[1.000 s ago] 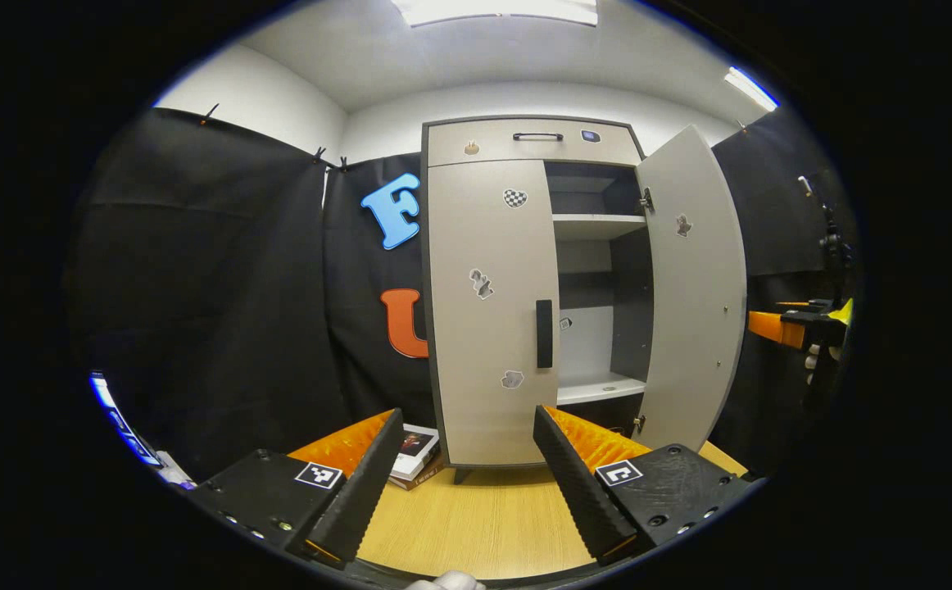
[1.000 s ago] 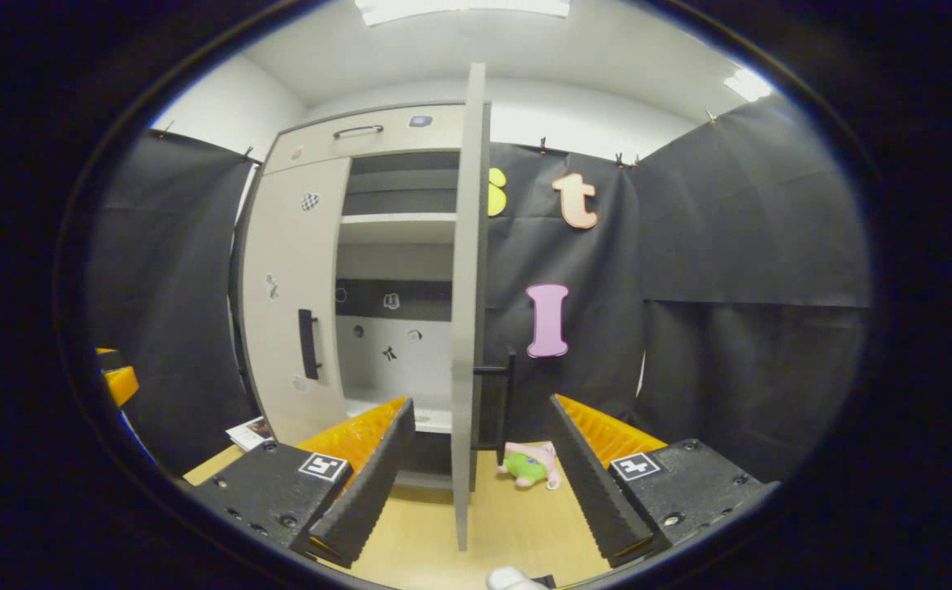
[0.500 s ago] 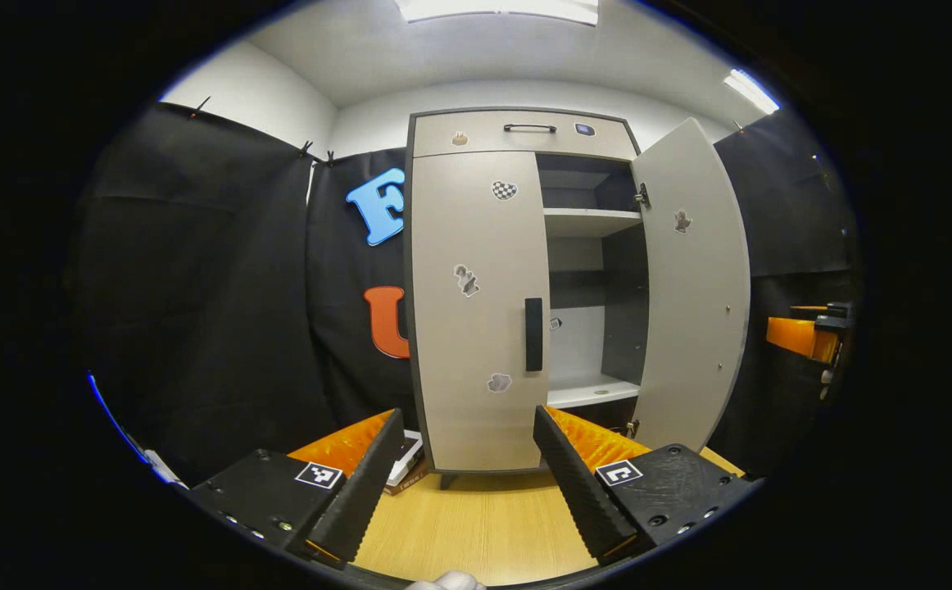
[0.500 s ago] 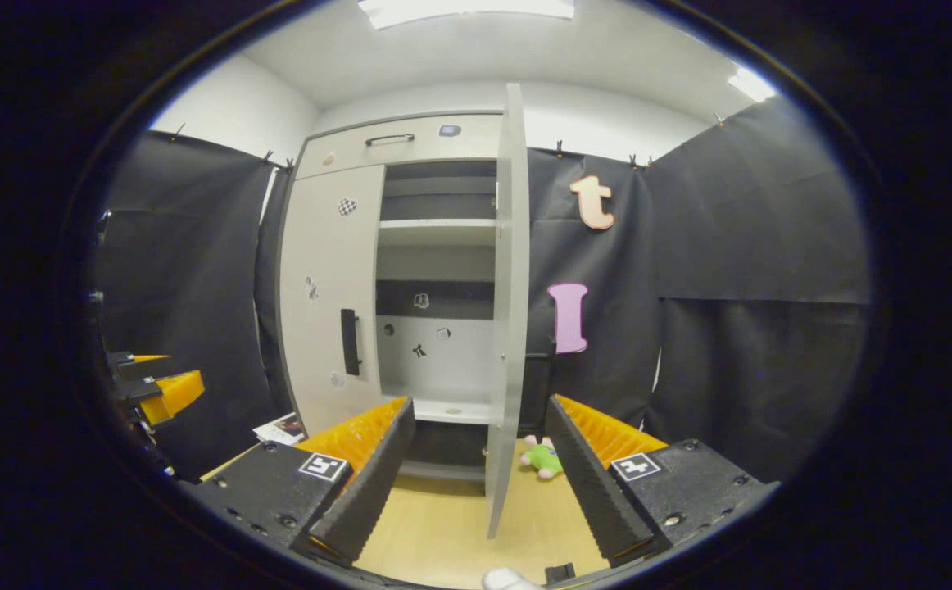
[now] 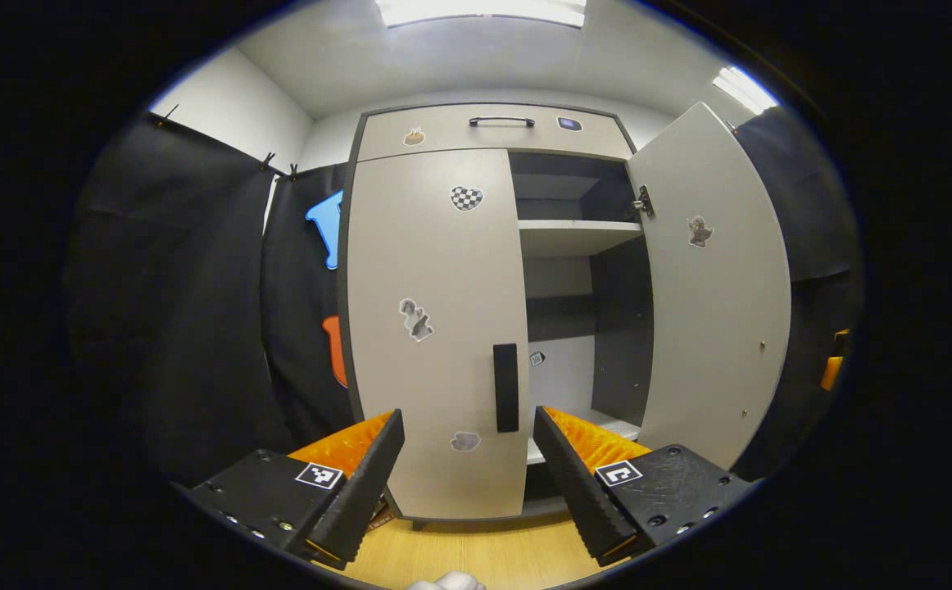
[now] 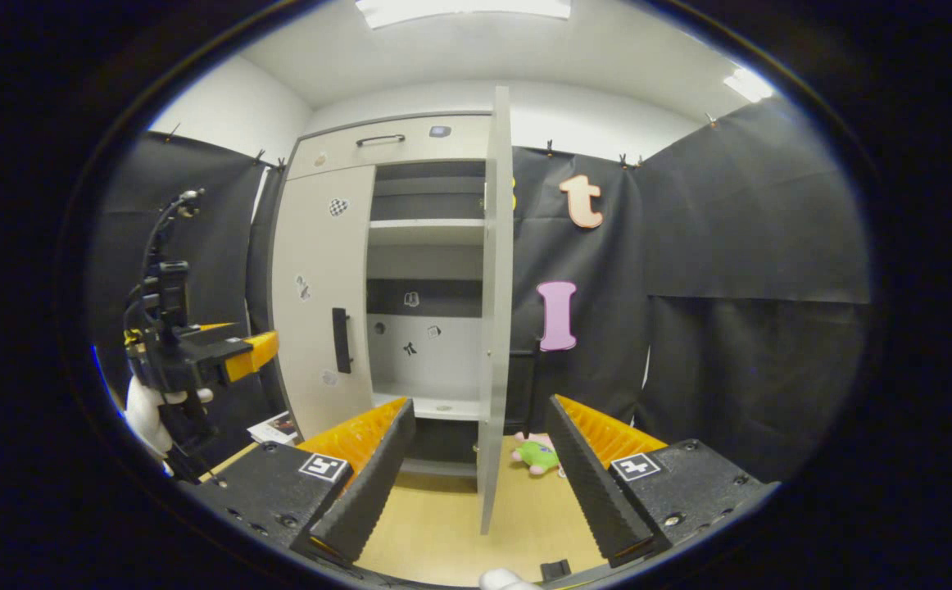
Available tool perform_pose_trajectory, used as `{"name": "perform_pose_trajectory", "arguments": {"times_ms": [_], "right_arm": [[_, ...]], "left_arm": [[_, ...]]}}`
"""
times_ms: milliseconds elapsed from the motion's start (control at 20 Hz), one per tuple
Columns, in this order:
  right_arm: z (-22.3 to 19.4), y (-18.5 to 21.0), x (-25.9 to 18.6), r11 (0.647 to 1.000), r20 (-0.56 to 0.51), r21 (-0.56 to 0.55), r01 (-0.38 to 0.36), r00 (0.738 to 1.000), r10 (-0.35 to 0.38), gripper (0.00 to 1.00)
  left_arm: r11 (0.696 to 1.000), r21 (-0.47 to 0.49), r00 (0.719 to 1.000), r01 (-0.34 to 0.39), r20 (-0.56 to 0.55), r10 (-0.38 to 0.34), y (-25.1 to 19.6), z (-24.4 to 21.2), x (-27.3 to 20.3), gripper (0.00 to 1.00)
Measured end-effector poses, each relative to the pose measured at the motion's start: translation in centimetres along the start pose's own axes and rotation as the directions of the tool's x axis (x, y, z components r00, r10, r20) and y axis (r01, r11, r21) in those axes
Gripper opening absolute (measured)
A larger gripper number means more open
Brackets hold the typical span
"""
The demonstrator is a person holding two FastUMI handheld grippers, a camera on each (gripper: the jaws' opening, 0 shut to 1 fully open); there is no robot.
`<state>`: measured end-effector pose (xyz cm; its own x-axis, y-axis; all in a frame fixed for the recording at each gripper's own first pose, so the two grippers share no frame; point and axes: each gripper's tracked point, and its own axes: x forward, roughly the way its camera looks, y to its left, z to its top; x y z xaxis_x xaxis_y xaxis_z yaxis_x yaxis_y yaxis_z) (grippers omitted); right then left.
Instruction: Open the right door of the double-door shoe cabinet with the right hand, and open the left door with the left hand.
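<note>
Left gripper view: left tool (image 5: 468, 471) was spread wide, fingers apart, gripping nothing. Shoe cabinet (image 5: 492, 131) sat dead ahead at 12 o'clock, filling most of the frame. Left door (image 5: 435, 328) was closed flat; its dark vertical handle (image 5: 506, 388) sat between the two fingers, just above their tips, no contact visible. Right door (image 5: 714, 287) was swung open at 2 o'clock, hinge visible at its top inner corner. Open bay showed a shelf (image 5: 574, 236) and dark back panels. Stickers dotted both doors. Top drawer had a dark pull (image 5: 501, 121). Wooden floor (image 5: 484, 557) showed at 6 o'clock.

Right gripper view: right tool (image 6: 480, 467) was also spread wide, holding nothing. Right door (image 6: 496, 311) appeared edge-on at 12 o'clock, standing between the fingers but farther off, not touched. Left door (image 6: 320, 295) was shut at 10 o'clock. Left tool (image 6: 251, 354) showed at 9 o'clock, held by a gloved hand (image 6: 148, 410), pointed at the cabinet. A green and pink plush toy (image 6: 540, 453) lay on the floor just right of the open door's bottom edge.
</note>
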<state>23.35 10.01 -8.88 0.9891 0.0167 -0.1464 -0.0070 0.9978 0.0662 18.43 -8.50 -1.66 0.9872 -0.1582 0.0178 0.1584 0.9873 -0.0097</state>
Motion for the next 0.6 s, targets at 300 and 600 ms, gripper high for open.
{"name": "perform_pose_trajectory", "arguments": {"times_ms": [300, 600], "right_arm": [[-0.1, -0.8, 0.0, 0.999, -0.011, -0.009, 0.039, 0.999, -0.039, 1.0], [-0.1, -1.9, -0.1, 0.996, -0.022, -0.049, 0.077, 0.997, -0.078, 1.0]], "left_arm": [[0.999, -0.051, 0.999, 0.016, -0.037, -0.017, -2.3, -1.7, 7.4, 0.96], [0.999, -0.053, 0.997, 0.001, -0.077, -0.005, -3.1, -4.1, 13.6, 0.96]]}}
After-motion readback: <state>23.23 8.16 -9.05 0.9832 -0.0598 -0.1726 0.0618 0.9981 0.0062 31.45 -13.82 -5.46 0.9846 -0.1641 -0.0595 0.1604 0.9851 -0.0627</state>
